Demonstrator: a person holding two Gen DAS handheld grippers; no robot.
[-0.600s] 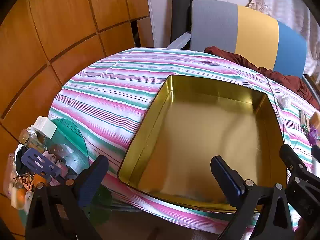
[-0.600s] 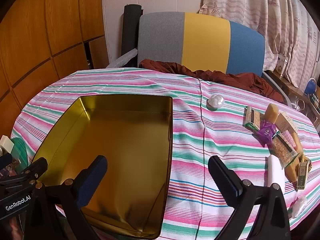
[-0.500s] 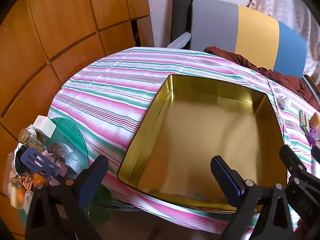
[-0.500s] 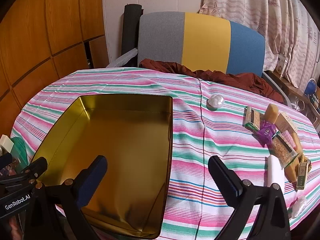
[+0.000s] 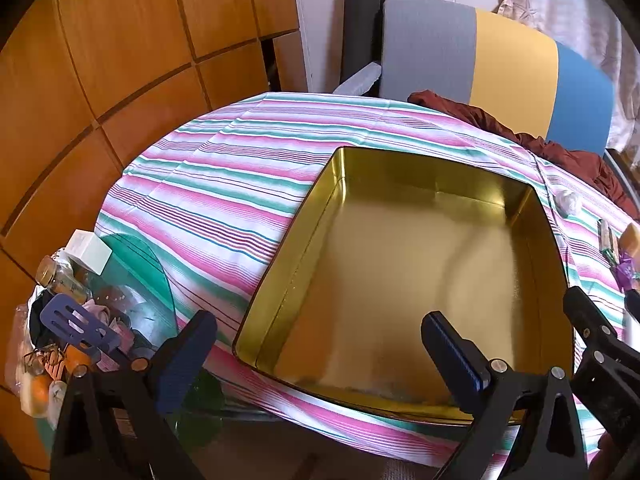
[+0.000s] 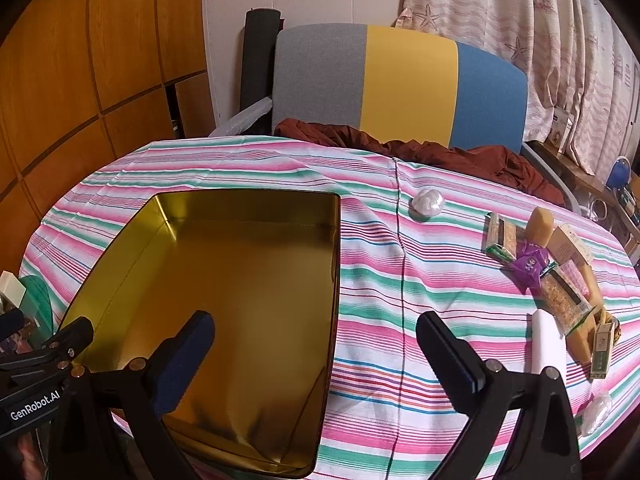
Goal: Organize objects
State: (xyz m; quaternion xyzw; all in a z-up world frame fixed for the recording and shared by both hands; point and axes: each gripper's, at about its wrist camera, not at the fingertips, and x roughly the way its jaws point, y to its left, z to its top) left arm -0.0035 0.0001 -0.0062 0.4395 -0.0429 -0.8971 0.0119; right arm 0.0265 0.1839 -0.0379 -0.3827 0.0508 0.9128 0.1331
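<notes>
Hovering over the striped tablecloth (image 6: 400, 288), both grippers have their fingers spread wide with nothing between them. The left gripper (image 5: 316, 356) hangs above the near edge of the gold tin (image 5: 400, 280) (totally empty inside), the right gripper (image 6: 316, 348) just off its right wall. Snack packets (image 6: 560, 280) sit in a heap at the far right, plus a white wrapped thing (image 6: 429, 202), maybe a candy.
</notes>
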